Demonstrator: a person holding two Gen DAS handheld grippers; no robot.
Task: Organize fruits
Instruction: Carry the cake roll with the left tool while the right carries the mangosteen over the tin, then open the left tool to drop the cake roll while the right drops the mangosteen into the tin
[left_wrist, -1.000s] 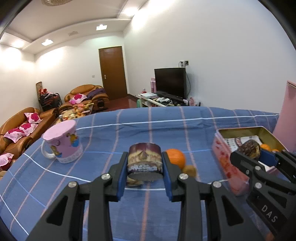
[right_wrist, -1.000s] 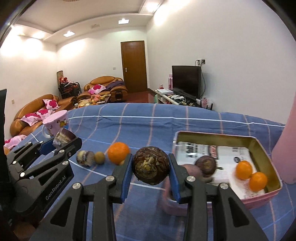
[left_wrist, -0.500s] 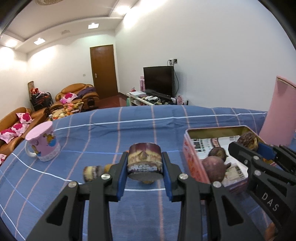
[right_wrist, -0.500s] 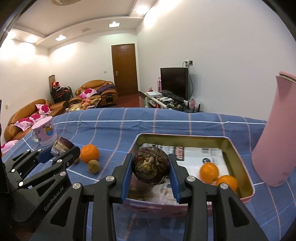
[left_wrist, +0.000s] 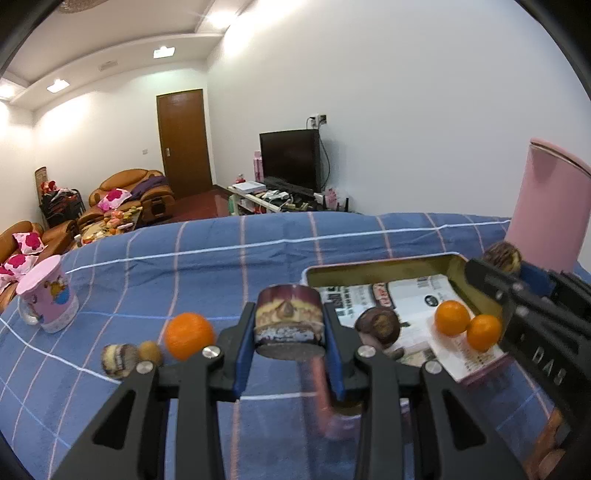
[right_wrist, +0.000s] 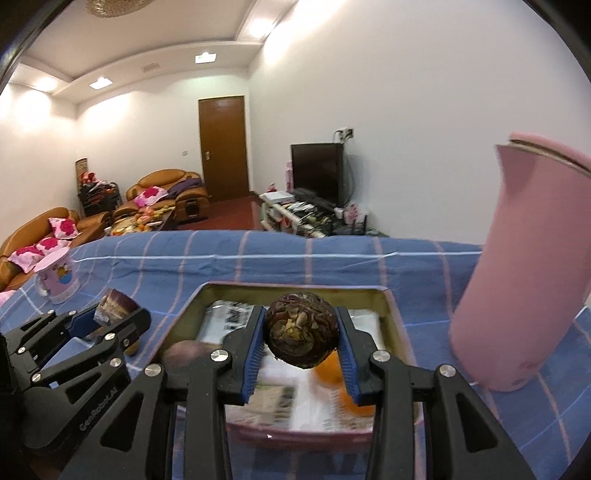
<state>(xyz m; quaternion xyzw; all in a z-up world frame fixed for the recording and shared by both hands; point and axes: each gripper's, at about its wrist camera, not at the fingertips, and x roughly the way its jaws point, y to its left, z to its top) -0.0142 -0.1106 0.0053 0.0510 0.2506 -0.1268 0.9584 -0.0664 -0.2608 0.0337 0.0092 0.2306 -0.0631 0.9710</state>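
Both grippers are clenched on cargo for sorting: the right gripper holds a dark round fruit over the tin, while the left gripper carries a cut fruit piece, the tin at its 2 o'clock.

The left gripper is showing matte black plastic arms with triangular cut-outs behind the jaws, blue pads lining the inner faces, and silver round screws sitting just behind the pads. The right gripper is wearing the same build (pale raised lettering is running along each gripper's outer arm, only partly legible).
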